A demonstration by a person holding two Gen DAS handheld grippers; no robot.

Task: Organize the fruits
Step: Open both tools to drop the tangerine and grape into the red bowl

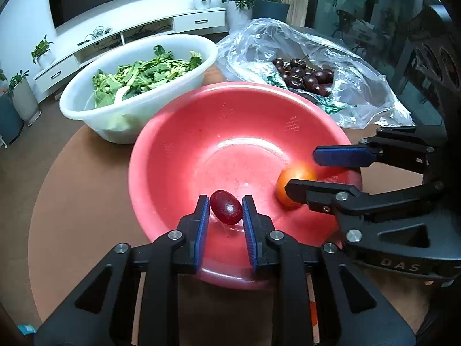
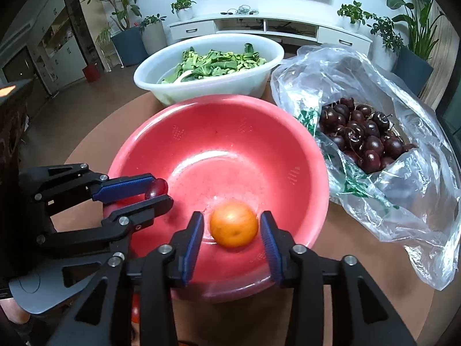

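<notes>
Over the red basin (image 1: 178, 132), left gripper (image 1: 225, 206) pinches a red grape (image 1: 226, 207).

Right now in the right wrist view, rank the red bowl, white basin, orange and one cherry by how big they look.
1. red bowl
2. white basin, though it sits farther back, so true size is unsure
3. orange
4. a cherry

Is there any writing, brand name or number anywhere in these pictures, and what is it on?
"DAS": raised letters on the black body of the right gripper, seen from the left wrist.
Embossed marks on the red basin's inner wall: too small to read.
Green print on the plastic bag: crumpled, unreadable.
</notes>
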